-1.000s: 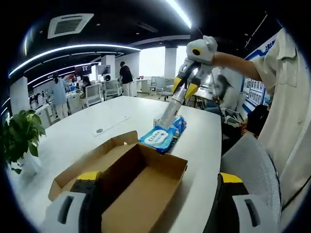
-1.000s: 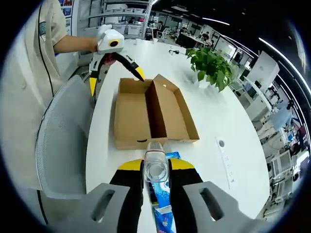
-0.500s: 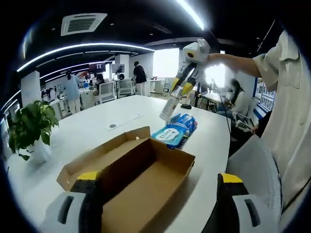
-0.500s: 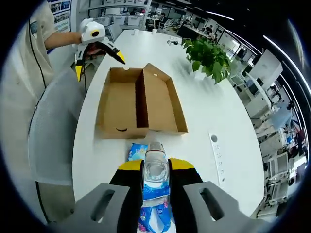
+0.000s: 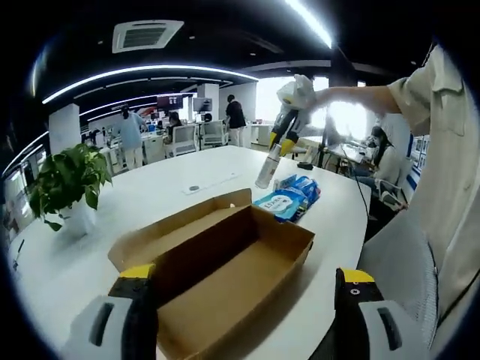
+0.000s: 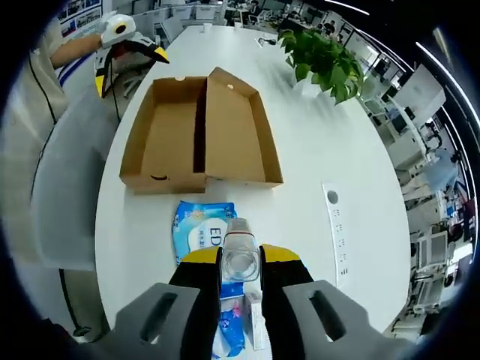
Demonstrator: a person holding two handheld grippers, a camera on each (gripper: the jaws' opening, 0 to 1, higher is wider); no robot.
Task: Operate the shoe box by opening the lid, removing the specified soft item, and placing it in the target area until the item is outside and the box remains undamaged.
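- Two risks stand out from this position. First, the clear bottle (image 6: 240,253) may slip from the right gripper (image 6: 240,259), because the jaws pinch only its upper part and the rest hangs free above the table (image 6: 315,142); a slip would likely send it onto the blue wipes pack (image 6: 199,232) or the table.
- Second, a careless sweep of either gripper beside the shoe box (image 5: 225,277) may dent a thin cardboard wall or push the box across the table.
- Right gripper: the jaws stand narrow, clamped on the bottle. In the left gripper view, the right gripper (image 5: 287,124) holds the bottle (image 5: 268,169) in the air beyond the far end of the shoe box, above the wipes pack (image 5: 289,201).
- Left gripper (image 5: 247,315): the jaws stand wide apart and grip nothing. They straddle the near end of the shoe box; whether they touch the cardboard cannot be told. In the right gripper view, the left gripper (image 6: 127,52) hovers at the far end of the shoe box (image 6: 202,135).
- Shoe box: lid folded flat open beside the tray; what shows of the tray is bare.
- Wipes pack: lies flat on the table, outside the shoe box, just beside its end wall. Judged from this, the removal step is done.
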